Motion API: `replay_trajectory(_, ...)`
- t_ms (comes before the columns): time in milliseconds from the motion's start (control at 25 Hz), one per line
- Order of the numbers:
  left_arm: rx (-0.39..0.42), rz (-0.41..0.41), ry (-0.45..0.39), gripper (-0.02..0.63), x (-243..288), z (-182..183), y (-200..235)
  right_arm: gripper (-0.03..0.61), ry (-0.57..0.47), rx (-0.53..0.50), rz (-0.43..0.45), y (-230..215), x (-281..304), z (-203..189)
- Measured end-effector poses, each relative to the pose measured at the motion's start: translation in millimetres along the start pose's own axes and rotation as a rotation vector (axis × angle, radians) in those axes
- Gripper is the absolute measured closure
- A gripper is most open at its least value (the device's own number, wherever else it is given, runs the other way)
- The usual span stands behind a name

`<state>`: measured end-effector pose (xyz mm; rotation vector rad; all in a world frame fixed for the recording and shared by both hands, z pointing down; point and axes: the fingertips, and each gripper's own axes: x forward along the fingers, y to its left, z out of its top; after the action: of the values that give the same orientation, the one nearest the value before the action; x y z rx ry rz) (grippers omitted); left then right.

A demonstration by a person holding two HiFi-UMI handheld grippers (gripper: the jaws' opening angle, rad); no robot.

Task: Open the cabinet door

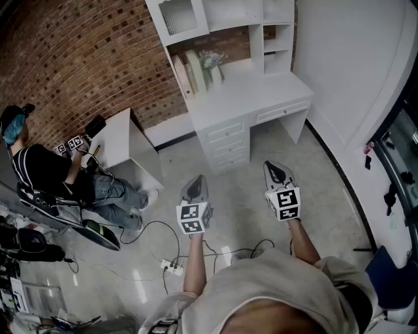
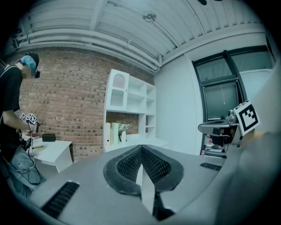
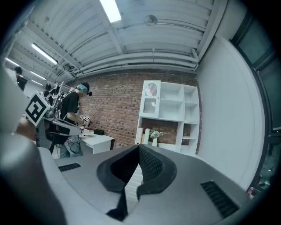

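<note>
1. The left tongs (image 1: pixel 196 181) are pressed together, holding nothing.
2. The right tongs (image 1: pixel 274 168) are likewise closed and empty.
3. The cabinet door (image 1: pixel 177 16) sits shut at the far shelf unit's (image 1: pixel 257 45) upper left, well apart from both.

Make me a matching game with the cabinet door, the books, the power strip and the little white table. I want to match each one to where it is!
Things:
1. cabinet door
2. books
3. power strip
4. little white table

Places:
A. on the floor, among cables
B. top left of the white hutch, shut
C. by the brick wall, next to the other person
D. on the desk, below the cabinet door

Right pairs: 1-B, 2-D, 3-A, 4-C.
</note>
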<state>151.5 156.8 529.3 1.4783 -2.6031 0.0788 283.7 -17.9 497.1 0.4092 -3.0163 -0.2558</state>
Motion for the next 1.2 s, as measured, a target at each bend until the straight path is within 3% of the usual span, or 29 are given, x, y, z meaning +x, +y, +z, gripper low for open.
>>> replay_trajectory(560, -0.001, 0.015, 0.011, 0.588, -9, -4, -17, 0.566, 0.000, 0.009, 0.019, -1, -16, -6)
replay_trajectory(1000, 0.013, 0.047, 0.012, 0.588, 2, -4, -53, 0.566, -0.057, -0.012, 0.036, -31, -28, -3)
replay_trajectory(1200, 0.003, 0.049, 0.015, 0.588, 13, -8, -66, 0.566, -0.028, -0.014, 0.043, -46, -26, -15)
